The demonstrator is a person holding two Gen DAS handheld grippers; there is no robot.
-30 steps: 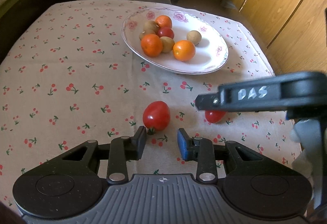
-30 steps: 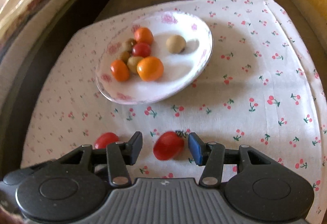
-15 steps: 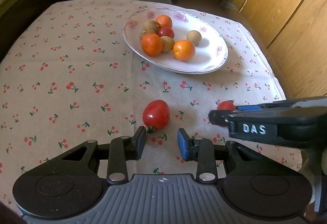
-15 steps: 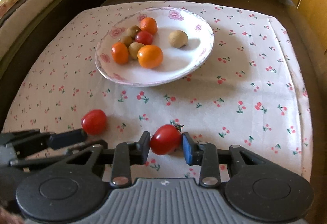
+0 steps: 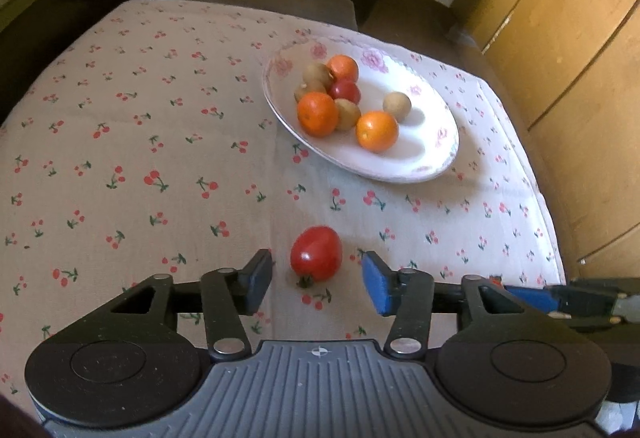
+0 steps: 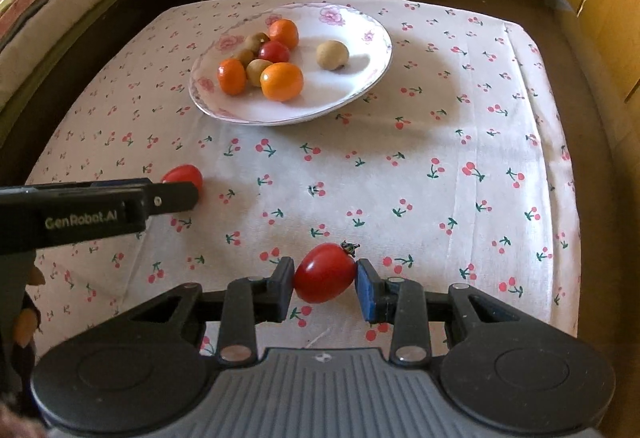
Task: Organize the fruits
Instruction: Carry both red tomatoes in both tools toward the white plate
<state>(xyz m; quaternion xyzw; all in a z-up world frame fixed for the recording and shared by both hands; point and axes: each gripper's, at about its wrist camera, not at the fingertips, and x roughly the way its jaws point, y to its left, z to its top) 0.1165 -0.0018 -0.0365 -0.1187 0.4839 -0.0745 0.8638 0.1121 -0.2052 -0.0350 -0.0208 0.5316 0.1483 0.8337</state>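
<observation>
The right gripper [image 6: 325,286] clamps a tomato [image 6: 325,273] low in frame; the left gripper [image 5: 316,278] gapes around another tomato [image 5: 316,253]. Next, probably carrying the held one to the plate [image 6: 360,86].

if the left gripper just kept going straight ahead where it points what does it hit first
The red tomato on the cherry-print tablecloth, lying just ahead between the left gripper's open fingers. Beyond it is bare cloth, then the white plate of fruit.
</observation>
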